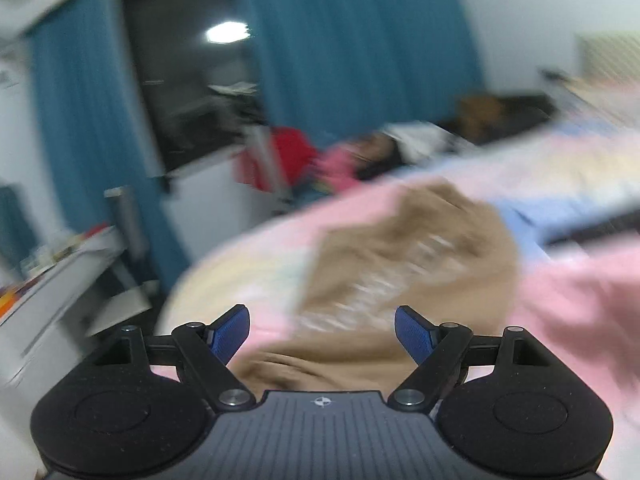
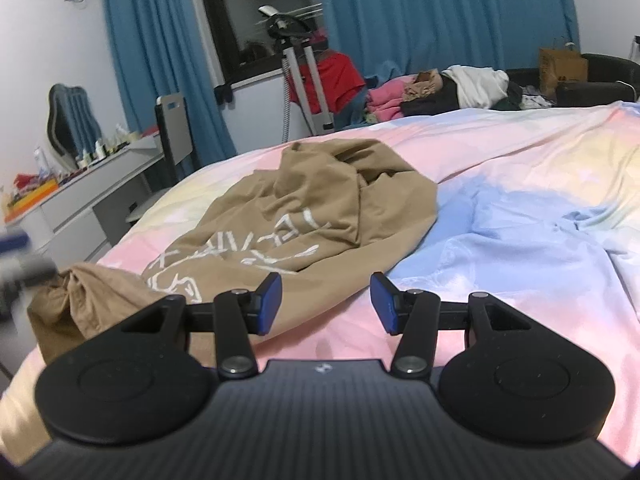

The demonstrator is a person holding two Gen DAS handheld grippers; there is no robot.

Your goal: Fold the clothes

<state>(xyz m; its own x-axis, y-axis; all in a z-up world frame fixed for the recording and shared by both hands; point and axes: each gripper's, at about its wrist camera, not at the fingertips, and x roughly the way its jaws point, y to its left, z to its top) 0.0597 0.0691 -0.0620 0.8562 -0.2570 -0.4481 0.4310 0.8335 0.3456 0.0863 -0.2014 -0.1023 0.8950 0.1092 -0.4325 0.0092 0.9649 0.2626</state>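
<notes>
A tan T-shirt [image 2: 304, 216] with white lettering lies crumpled on the pastel bed cover [image 2: 520, 240], one bunched end hanging near the bed's left edge. My right gripper [image 2: 325, 304] is open just above the shirt's near hem, nothing between its blue pads. In the blurred left wrist view the same tan shirt [image 1: 400, 264] lies ahead, and my left gripper [image 1: 322, 332] is open above it with nothing held. A blurred dark and blue shape at the left edge of the right wrist view may be the left gripper [image 2: 16, 264].
A pile of clothes [image 2: 448, 88] sits at the bed's far side beside a brown paper bag [image 2: 562, 66]. A white desk [image 2: 80, 200] with small items and a chair stand left of the bed. Blue curtains [image 2: 440, 12] and a stand with a red garment [image 2: 332, 76] are behind.
</notes>
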